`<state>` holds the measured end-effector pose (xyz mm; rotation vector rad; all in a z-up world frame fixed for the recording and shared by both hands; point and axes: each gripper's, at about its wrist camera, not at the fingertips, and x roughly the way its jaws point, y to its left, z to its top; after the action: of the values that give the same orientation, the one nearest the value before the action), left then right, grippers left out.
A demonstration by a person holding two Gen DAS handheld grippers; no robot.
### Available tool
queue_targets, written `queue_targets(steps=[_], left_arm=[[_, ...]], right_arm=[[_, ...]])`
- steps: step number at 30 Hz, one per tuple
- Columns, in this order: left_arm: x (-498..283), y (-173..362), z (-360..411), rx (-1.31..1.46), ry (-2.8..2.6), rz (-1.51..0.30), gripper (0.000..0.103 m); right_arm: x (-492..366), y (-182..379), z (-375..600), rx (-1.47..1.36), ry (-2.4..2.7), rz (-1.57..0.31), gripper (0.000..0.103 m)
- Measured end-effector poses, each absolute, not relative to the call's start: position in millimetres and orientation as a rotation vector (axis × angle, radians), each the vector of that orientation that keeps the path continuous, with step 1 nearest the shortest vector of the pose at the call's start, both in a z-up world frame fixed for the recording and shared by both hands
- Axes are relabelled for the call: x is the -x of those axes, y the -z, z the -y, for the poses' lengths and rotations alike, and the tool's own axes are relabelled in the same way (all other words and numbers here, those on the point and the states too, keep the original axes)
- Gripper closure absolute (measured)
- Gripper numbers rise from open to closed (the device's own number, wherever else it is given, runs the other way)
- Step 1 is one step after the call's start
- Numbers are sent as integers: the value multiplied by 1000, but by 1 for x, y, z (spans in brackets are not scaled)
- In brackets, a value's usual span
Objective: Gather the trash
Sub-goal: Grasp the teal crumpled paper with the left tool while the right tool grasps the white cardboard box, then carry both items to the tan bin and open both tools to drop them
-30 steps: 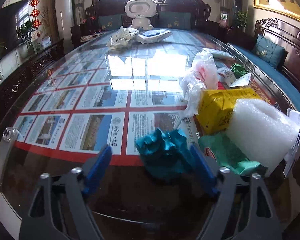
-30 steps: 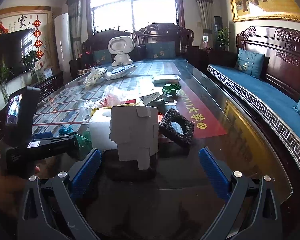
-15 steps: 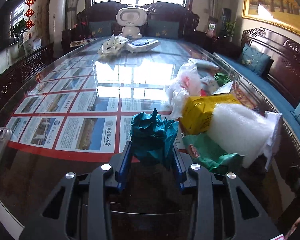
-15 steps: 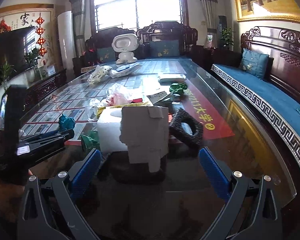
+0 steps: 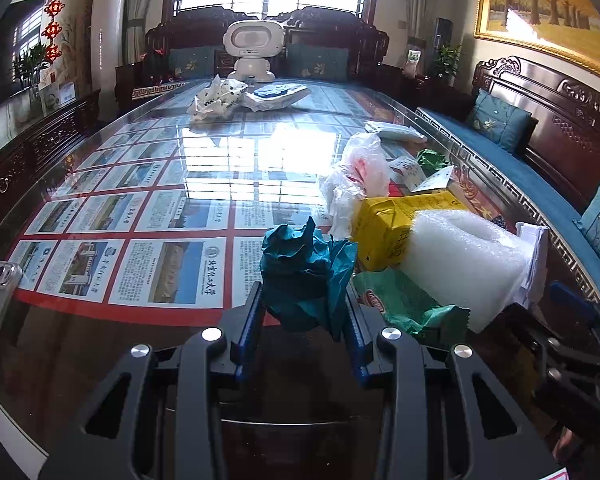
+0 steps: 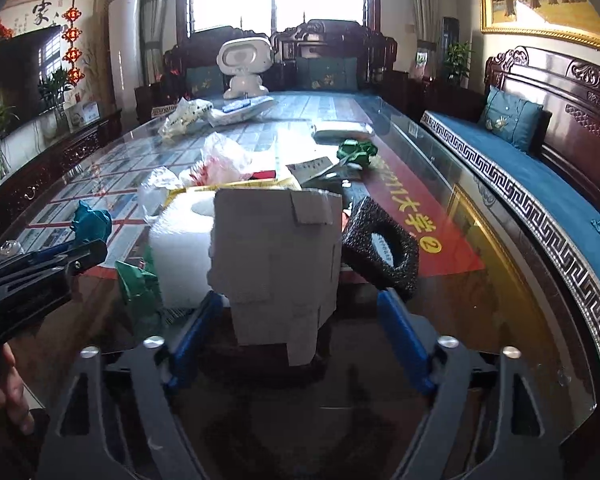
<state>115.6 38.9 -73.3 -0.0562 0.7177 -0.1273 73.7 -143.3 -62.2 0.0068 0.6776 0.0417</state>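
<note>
My left gripper is shut on a crumpled teal paper wad and holds it over the near part of the glass table. The wad also shows in the right wrist view at the tip of the left gripper. My right gripper is open, its blue fingers either side of a grey cardboard piece standing on the table. Whether the fingers touch the cardboard I cannot tell.
Trash lies right of the wad: a white foam roll, a yellow box, a green wrapper, a clear plastic bag. A black foam ring lies right of the cardboard. A white robot toy and more bags stand far back.
My left gripper closed on the teal wad and raised it a little. My right gripper moved forward around the cardboard piece and its fingers have narrowed.
</note>
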Motion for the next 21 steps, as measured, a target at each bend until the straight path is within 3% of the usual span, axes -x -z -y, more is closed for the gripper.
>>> queue_targets(steps=[1, 5, 21], left_arm=[[-116, 73, -37, 54, 132, -719, 65], [-115, 75, -37, 53, 141, -721, 64], [-98, 68, -29, 35, 179, -700, 64]], right_arm=[[-75, 63, 144, -12, -45, -682, 35], [-74, 64, 151, -55, -76, -683, 63], [-44, 39, 165, -111, -101, -569, 67]])
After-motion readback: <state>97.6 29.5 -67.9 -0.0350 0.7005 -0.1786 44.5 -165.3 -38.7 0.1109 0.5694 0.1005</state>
